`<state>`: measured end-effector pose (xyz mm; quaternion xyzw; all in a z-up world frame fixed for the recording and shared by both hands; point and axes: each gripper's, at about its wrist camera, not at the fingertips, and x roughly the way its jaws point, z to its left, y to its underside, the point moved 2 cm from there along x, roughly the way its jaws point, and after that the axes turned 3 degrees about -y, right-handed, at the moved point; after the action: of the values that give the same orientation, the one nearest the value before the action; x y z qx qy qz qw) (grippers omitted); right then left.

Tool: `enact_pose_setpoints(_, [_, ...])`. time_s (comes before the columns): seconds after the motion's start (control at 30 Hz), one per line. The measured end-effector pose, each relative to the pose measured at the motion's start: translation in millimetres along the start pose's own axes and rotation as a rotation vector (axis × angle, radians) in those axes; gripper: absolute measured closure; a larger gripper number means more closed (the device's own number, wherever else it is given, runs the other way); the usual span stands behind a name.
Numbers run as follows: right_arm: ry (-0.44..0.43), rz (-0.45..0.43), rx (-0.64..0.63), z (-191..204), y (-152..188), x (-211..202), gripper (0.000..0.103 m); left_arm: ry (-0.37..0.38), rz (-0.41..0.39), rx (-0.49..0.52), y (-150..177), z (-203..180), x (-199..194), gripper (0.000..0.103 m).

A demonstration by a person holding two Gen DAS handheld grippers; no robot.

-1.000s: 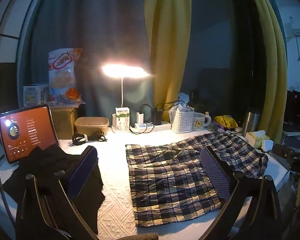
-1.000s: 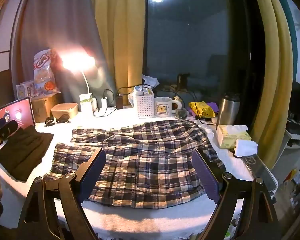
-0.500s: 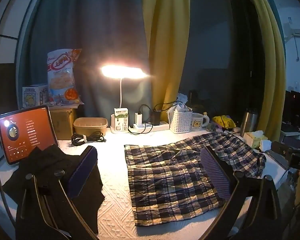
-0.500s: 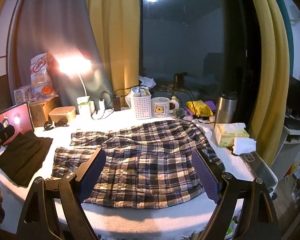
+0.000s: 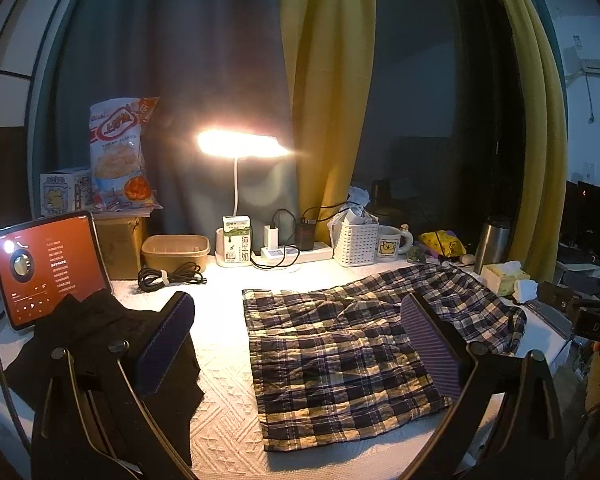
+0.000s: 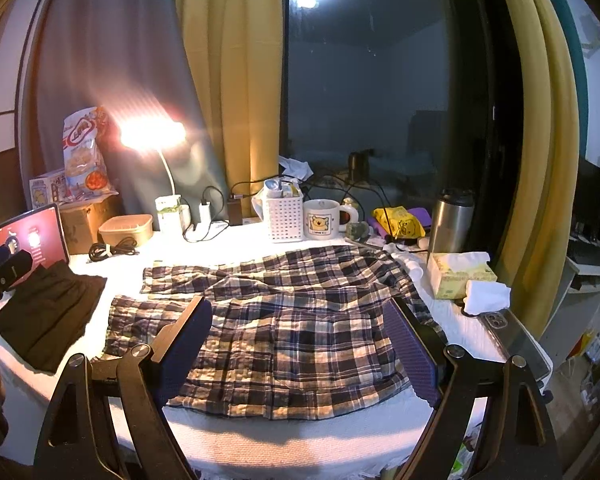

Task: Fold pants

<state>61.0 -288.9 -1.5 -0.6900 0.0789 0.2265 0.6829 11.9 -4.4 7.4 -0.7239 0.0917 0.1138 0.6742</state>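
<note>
Plaid pants (image 6: 284, 320) spread flat on white tabletop (image 6: 320, 436), waistband toward mug (image 6: 322, 220) side at right, both legs running left toward lamp (image 6: 152, 134) end; rear leg angled slightly away from front leg, so a narrow gap of cloth cover between them near the hems. Probably laid out this way to expose a clean long edge for the first fold (leg onto leg). No fold yet begun, by the look of it.

Right gripper (image 6: 296, 348) above near edge of pants, tilted downward, jaws wide apart and empty, nothing between the pads; fabric visible through the gap but not touched. Left gripper (image 5: 300, 348) likewise wide and empty, poised over bare tabletop between pants and black garment (image 5: 100, 344) (a separate, already folded piece lying just beside tablet (image 5: 48, 268)). Both grippers held back from the cloth, presumably a ready stance before choosing grasp points.

Clutter along far edge: white basket (image 6: 286, 218), steel flask (image 6: 450, 220), tissue box (image 6: 460, 276) just beside the waistband, coiled cable (image 5: 170, 276), carton (image 5: 236, 240). Tissue box close enough to the waist corner to be brushed if that corner is swung outward; a fold toward the near edge or toward the left likely safer. Thin, wrinkled weave likely to slip or bunch unless pinched near a seam or hem.
</note>
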Motion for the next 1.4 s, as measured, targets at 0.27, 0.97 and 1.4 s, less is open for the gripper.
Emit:
enact_pose_setpoints(0.27, [-0.001, 0.0, -0.007, 0.7, -2.6, -0.7, 0.014, 0.002, 0.0, -0.001, 1.3, 0.1, -0.9, 0.001])
enact_pose_setpoints(0.97, [0.002, -0.002, -0.008, 2.4, -1.8, -2.3, 0.014, 0.006, -0.01, 0.005, -0.4, -3.9, -4.5, 0.001])
enact_pose_setpoints(1.4, [0.0, -0.003, -0.01, 2.2, -0.9, -2.4, 0.014, 0.008, -0.014, 0.005, 0.4, -4.7, -6.7, 0.001])
